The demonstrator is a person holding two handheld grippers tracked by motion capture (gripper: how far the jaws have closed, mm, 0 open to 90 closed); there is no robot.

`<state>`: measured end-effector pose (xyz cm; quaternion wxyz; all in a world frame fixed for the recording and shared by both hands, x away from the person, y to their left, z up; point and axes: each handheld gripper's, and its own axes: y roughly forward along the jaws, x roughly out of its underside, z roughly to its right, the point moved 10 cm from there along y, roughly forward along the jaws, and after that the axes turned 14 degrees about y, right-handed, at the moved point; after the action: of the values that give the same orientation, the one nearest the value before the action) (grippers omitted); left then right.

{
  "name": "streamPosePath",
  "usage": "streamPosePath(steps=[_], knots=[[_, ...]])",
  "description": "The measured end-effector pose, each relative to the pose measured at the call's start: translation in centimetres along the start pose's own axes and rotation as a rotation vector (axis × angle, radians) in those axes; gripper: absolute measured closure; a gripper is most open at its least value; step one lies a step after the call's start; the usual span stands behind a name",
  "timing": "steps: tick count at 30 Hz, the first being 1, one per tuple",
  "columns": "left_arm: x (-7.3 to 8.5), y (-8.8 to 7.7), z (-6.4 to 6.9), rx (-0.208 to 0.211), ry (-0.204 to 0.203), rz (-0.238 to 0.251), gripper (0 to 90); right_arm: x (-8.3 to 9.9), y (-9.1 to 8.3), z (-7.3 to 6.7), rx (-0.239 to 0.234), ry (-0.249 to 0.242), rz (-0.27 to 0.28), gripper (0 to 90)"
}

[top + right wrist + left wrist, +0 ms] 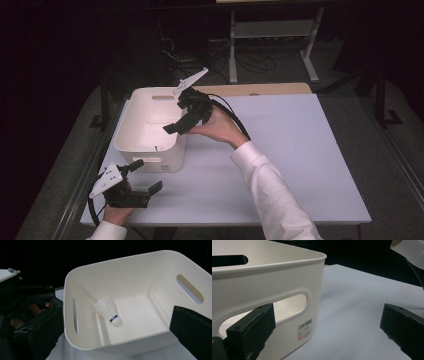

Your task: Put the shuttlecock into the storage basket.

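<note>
Shuttlecock (108, 310): lying in bin (130, 272), frame centre. Right gripper (181, 117) released, empty (best lifted straight clear of rim); left gripper (142, 175) open, lower left.

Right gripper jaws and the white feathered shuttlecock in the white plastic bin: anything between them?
Nothing. In the right gripper view the open right gripper looks over the white plastic bin's near rim; the shuttlecock lies alone on the bin floor.

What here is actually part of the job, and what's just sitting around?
Part of the job:
- shuttlecock, lying in the bin
- white bin
- right gripper, open over the bin
- left gripper, open beside the bin

Just there:
- table
- white frame on the floor behind
</note>
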<state>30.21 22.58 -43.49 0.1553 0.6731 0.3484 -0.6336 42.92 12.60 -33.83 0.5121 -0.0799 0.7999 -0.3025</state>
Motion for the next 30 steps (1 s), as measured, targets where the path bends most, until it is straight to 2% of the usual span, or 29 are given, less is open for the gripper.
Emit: streamPosePath(steps=[7, 10, 11, 14, 21, 30], knots=[[0.1, 0.0, -0.1, -0.004, 0.001, -0.005, 0.0, 0.6, -1.5, 0.9, 0.017, 0.013, 0.023, 0.0], [0.1, 0.0, 0.0, -0.007, -0.002, -0.002, 0.0, 0.8, -2.1, 1.0, 0.017, 0.035, 0.033, 0.0], [0.1, 0.0, 0.0, -0.006, -0.001, -0.002, 0.0, 0.9, -2.3, 1.2, 0.018, 0.016, 0.033, 0.0], [0.1, 0.0, 0.0, -0.005, 0.003, -0.005, 0.0, 1.2, -2.7, 1.2, 0.012, 0.029, 0.039, 0.0], [0.1, -0.2, -0.2, -0.015, 0.004, -0.004, 0.0, 1.8, -3.7, 1.6, 0.017, 0.018, 0.063, 0.0], [-0.1, -0.2, -0.2, -0.014, -0.007, 0.008, 0.0, 2.8, -5.5, 2.1, 0.015, 0.05, 0.11, 0.0]])
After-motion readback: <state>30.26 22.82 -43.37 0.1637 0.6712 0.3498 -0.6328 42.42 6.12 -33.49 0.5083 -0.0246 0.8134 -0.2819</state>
